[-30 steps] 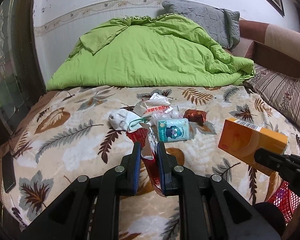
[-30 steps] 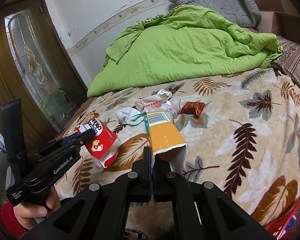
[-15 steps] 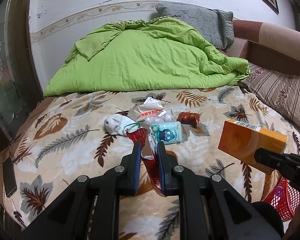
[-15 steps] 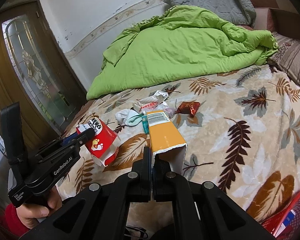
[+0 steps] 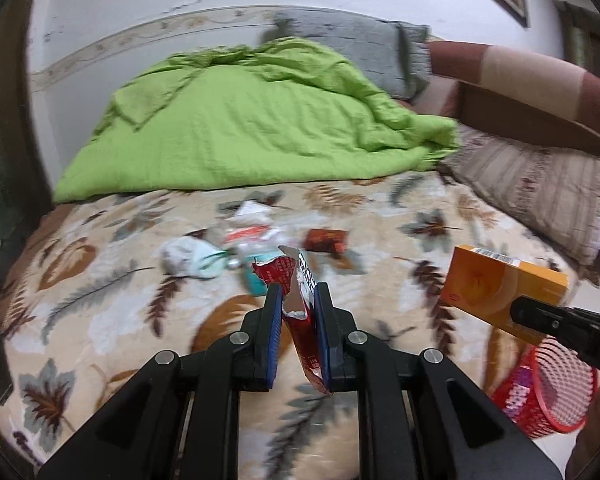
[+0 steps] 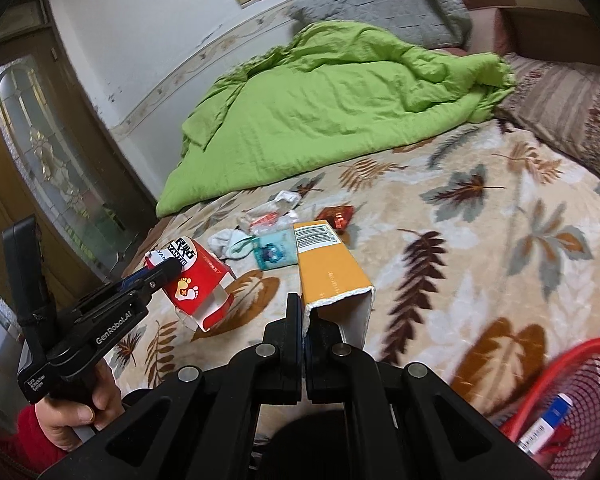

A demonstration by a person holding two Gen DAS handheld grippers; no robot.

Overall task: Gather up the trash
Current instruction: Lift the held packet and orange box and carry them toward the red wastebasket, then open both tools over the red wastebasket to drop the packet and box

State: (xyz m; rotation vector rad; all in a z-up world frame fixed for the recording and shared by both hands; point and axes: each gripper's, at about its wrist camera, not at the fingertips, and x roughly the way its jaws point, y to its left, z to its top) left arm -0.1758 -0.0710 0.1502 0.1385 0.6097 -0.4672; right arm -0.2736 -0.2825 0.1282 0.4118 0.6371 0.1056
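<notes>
My left gripper (image 5: 298,294) is shut on a torn red carton (image 5: 296,304), held above the leaf-patterned bed; the same red carton (image 6: 198,286) shows at the left of the right wrist view. My right gripper (image 6: 304,312) is shut on the open edge of an orange box (image 6: 330,270), which also appears as the orange box (image 5: 500,292) at the right of the left wrist view. On the blanket lie a white wrapper (image 6: 272,210), a white sock (image 6: 230,242), a teal pack (image 6: 274,252) and a brown-red wrapper (image 6: 336,216).
A red mesh basket (image 6: 572,392) with a blue-white box inside stands at the bed's near right corner, also seen as the red basket (image 5: 548,388). A green quilt (image 5: 244,128) covers the far half of the bed. A wooden glass door (image 6: 40,152) stands on the left.
Both grippers have pulled back from the trash pile and drifted toward the red basket, which now shows larger in both views. Each keeps its hold on its box.
</notes>
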